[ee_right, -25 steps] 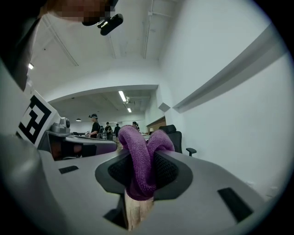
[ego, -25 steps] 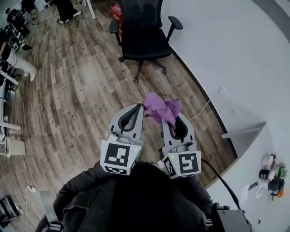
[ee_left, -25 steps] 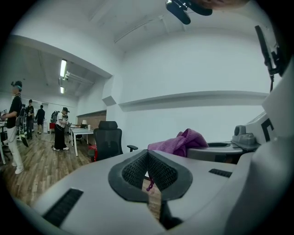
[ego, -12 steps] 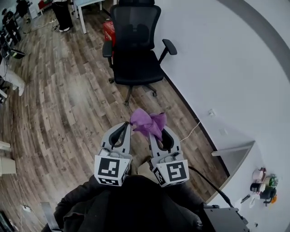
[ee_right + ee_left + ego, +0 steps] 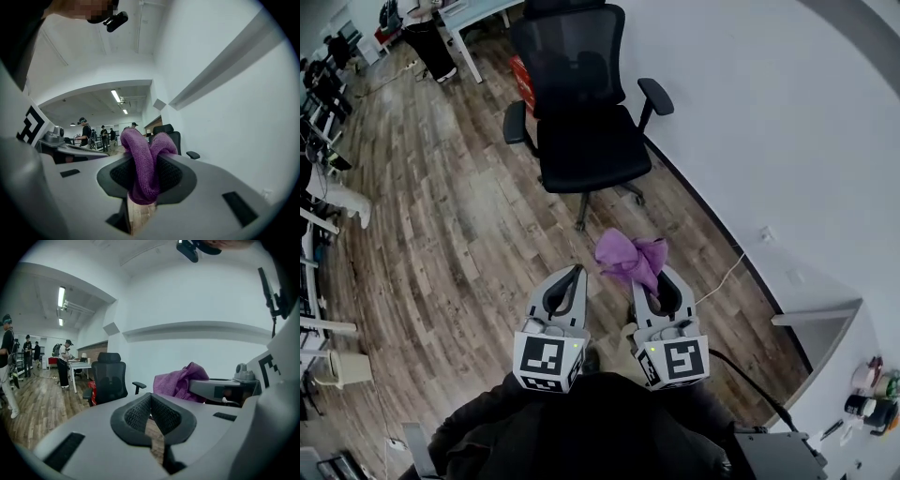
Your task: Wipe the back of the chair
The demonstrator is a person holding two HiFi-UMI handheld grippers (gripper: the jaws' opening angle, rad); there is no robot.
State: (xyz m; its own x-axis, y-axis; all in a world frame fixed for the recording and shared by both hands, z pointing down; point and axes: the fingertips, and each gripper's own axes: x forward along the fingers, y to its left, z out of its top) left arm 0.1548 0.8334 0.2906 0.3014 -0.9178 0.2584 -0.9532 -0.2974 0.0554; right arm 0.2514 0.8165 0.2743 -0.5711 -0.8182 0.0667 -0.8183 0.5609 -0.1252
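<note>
Well short of the black office chair [image 5: 581,122], your right gripper [image 5: 657,278] clamps the purple cloth [image 5: 628,255]; your left gripper [image 5: 577,272] is closed, empty.

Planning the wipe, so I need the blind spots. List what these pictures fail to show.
- Rear of the chair backrest: head view, it faces away from the camera.
- Lower end of the purple cloth: right gripper view, buried between the fingers.
- The small containers: head view, tiny, cut by the edge.

One chair [image 5: 586,145], one cloth [image 5: 628,256]
</note>
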